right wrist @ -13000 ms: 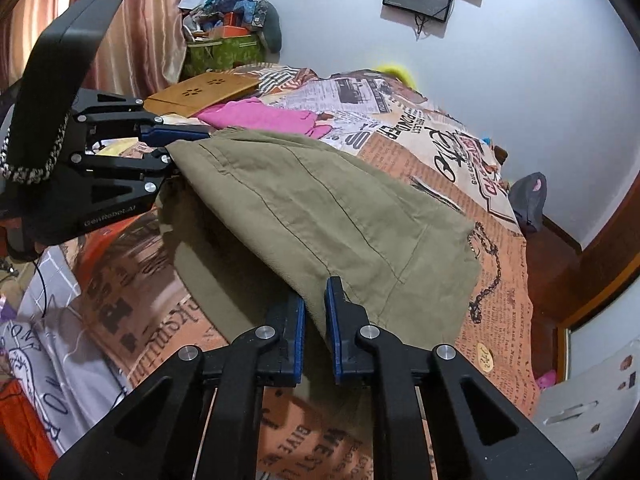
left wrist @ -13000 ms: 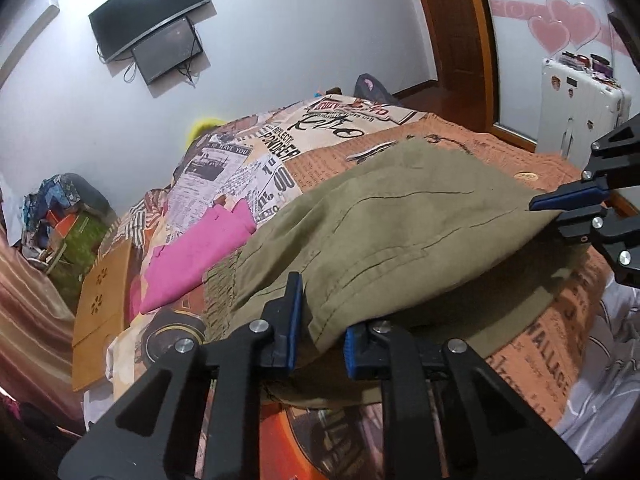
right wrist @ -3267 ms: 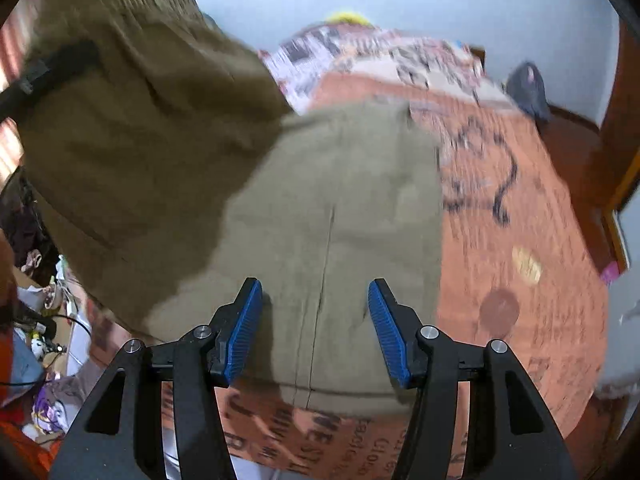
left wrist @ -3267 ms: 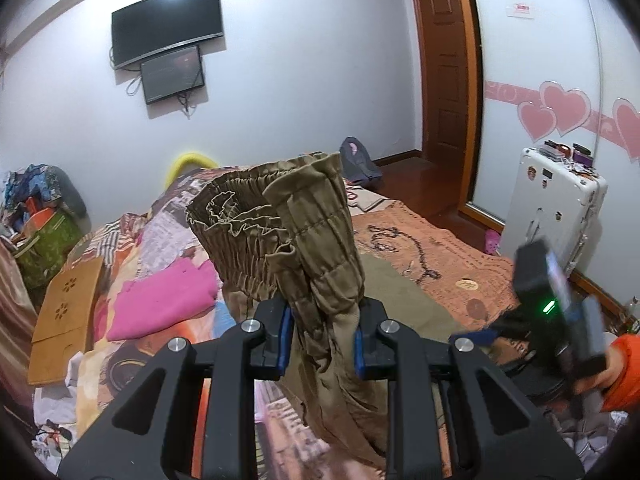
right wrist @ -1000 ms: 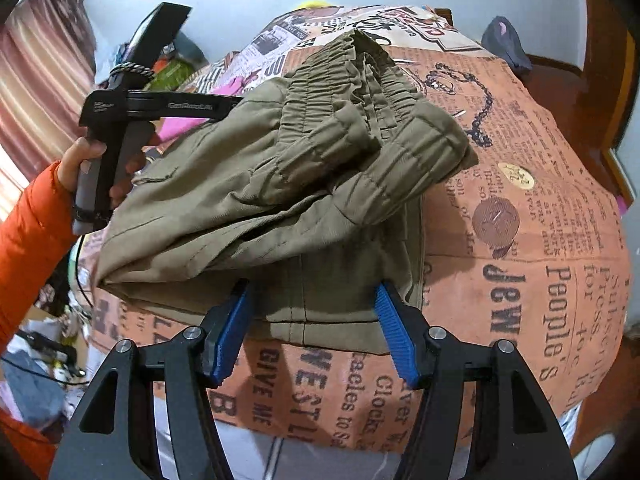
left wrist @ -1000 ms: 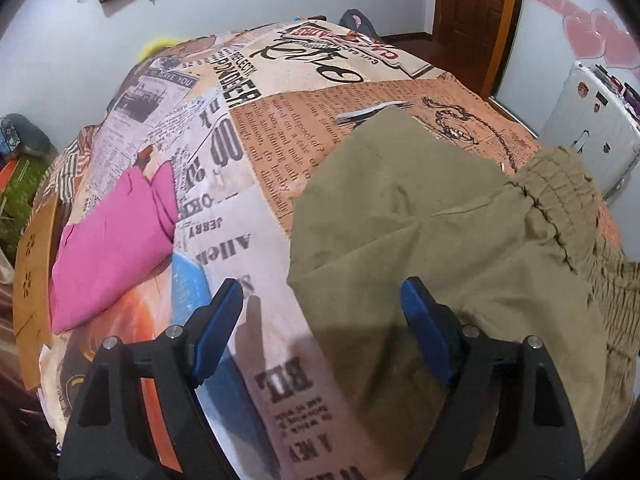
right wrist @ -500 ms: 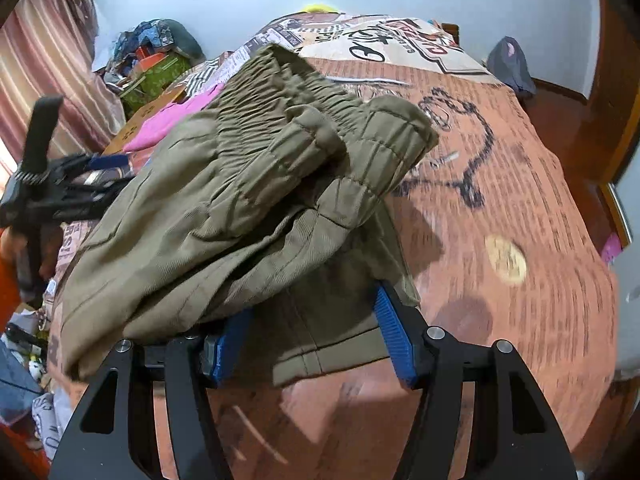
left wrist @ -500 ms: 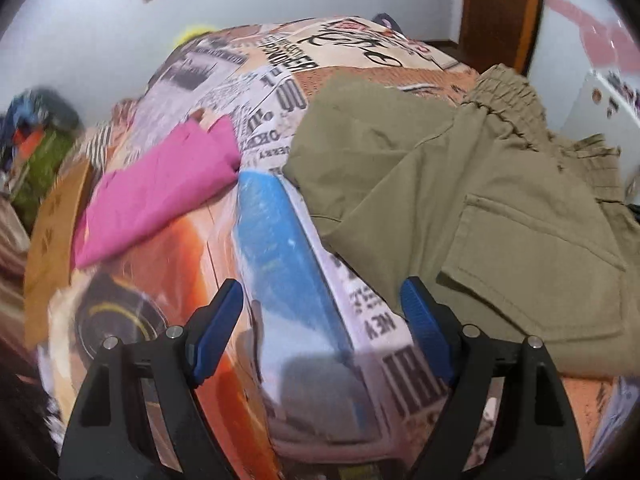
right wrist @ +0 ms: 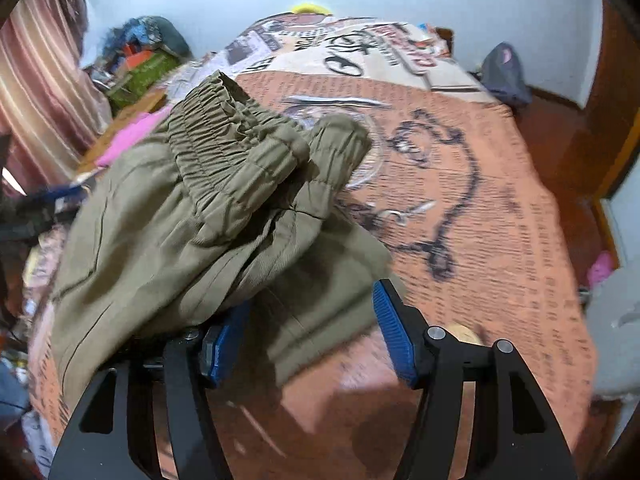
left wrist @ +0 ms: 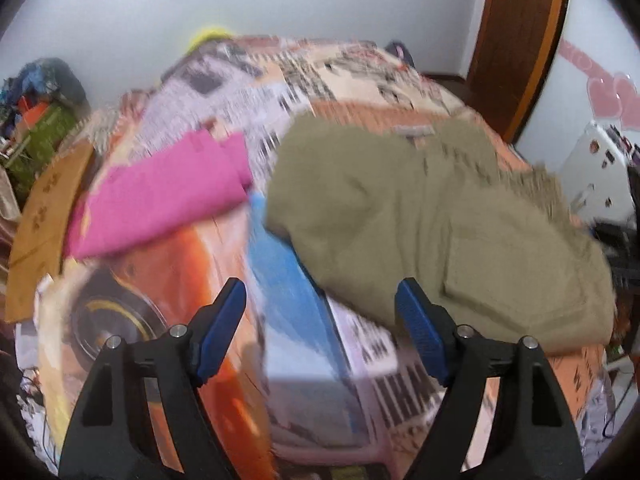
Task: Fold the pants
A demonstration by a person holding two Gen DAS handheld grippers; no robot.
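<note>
Olive pants [left wrist: 420, 208] lie bunched in a loose fold on the patterned bedspread [left wrist: 304, 380], the elastic waistband [right wrist: 232, 148] on top. My left gripper [left wrist: 320, 328] hovers over the bedspread just left of the pants. Its jaws are closing, still wide apart, with only bedspread between them. My right gripper [right wrist: 310, 340] is open at the pants' near edge. The lower layer of cloth [right wrist: 320, 300] lies loosely between its jaws, and the upper fold drapes over its left finger [right wrist: 224, 344]. The picture is blurred.
A pink garment [left wrist: 160, 200] and a cardboard sheet [left wrist: 44, 216] lie left of the pants. A curtain [right wrist: 36, 100] and a pile of clutter [right wrist: 140, 60] are beyond. To the right are a wooden door [left wrist: 520, 40], a white suitcase [left wrist: 600, 168] and a bag [right wrist: 504, 72] on the floor.
My left gripper has drawn back off the pants, which now sit up and to the right. The right gripper has slid along the pants' edge, so more orange bedspread shows on the right.
</note>
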